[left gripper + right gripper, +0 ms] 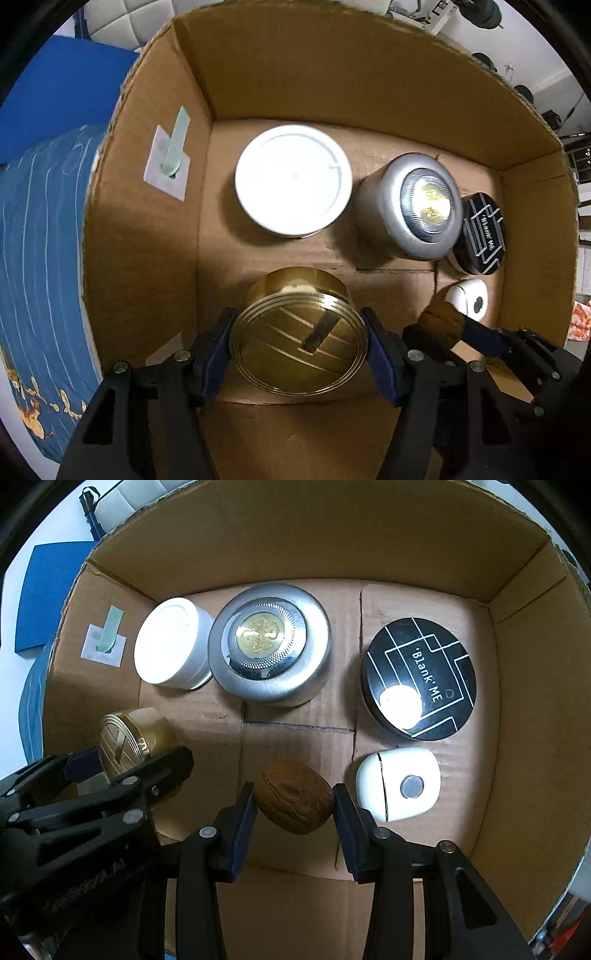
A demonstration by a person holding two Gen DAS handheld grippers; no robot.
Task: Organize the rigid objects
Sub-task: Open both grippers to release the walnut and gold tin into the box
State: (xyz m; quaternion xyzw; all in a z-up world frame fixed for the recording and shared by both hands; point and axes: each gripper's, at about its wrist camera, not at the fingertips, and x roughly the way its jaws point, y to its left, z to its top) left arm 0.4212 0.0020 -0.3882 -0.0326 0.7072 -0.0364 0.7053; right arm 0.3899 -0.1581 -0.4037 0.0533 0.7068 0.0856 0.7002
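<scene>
Box: brown corrugated cardboard box, open top.
Left gripper: clamped on round shiny gold jar, ridged lid, between its pads.
Right gripper: clamped on wrinkled brown walnut; smooth white case just beside, right.

Right gripper fingers clamp walnut inside cardboard box, beside white case.
</scene>
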